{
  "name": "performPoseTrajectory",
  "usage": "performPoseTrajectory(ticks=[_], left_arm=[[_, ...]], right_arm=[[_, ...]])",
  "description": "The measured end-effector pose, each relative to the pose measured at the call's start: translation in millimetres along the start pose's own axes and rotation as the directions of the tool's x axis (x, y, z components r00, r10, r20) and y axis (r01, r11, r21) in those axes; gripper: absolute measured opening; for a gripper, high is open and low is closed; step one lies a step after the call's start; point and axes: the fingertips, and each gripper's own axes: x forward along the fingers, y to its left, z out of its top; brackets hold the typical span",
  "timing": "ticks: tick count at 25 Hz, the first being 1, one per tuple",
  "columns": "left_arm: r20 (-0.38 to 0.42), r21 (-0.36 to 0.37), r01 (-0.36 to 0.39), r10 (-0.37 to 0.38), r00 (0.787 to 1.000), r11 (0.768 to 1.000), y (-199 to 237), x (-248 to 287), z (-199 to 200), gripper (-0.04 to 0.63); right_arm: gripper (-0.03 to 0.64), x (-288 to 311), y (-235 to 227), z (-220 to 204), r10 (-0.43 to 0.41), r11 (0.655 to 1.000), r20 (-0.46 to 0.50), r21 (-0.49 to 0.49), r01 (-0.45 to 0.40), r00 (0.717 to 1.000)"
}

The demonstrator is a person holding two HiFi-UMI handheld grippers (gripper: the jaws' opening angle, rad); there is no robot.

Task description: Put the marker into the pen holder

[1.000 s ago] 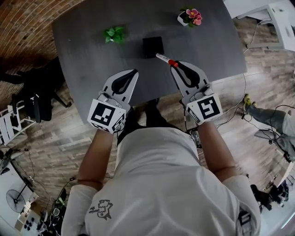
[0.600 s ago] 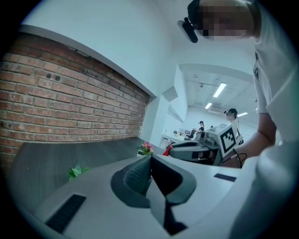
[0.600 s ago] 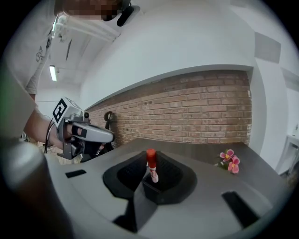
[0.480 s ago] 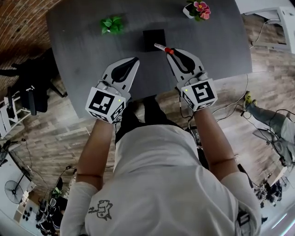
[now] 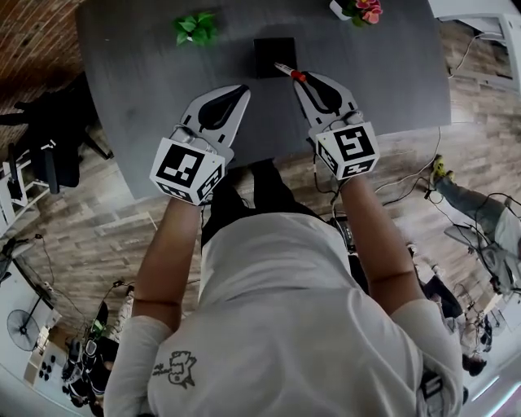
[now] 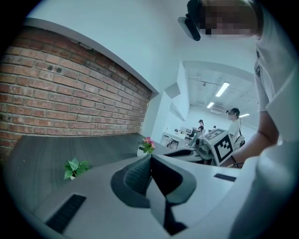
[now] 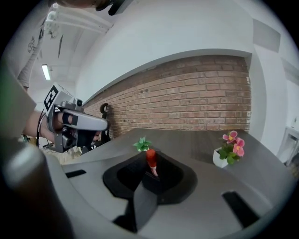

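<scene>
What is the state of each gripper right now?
Left gripper: closed, holding nothing.
Right gripper: closed on the white marker with a red cap.

White short-sleeved T-shirt (image 5: 285,326) — small dark print (image 5: 175,368) near its left sleeve — dark trousers (image 5: 254,189).

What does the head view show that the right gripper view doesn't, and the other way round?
Only the head view: the wooden floor, the person's white shirt, and the black pen holder, which I cannot pick out in the other view.
Only the right gripper view: a ceiling light, and a close look at the red cap standing up between the jaws.
Both: the grey table, the green plant, the pink flowers, the left gripper, and the marker clamped in the right gripper.
</scene>
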Motion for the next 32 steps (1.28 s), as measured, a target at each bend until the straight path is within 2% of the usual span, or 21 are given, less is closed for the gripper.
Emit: performPoseTrajectory(ticks=[6,10,20,23,32], left_arm=[[-0.009,-0.002,0.006,-0.006,1.000,1.000,-1,0,-3,0.011],[-0.008,-0.004,0.007,-0.007,1.000,1.000,-2,-2,0,0.011],[0.010,0.008,0.022,-0.023,1.000,1.000,-9,-25,11,0.011],[0.018,0.025,0.037,-0.038,0.999,0.999,-14,-34,18,0.011],[0.045,0.079,0.092,-0.096,0.994,0.993,-33,-78,40,0.011]], right_arm=[[0.079,6,-2,-13,-0.022,1.000,-0.040,0.012,0.023,0.999],[0.120,4,0,-13,-0.021,1.000,-0.046,0.021,0.022,0.999],[0.135,-11,20,7,-0.021,1.000,-0.015,0.003,0.021,1.000],[0.132,-19,29,19,-0.028,1.000,0.006,-0.007,0.028,1.000],[0.067,-53,76,59,-0.059,0.996,0.081,-0.058,0.064,0.995]])
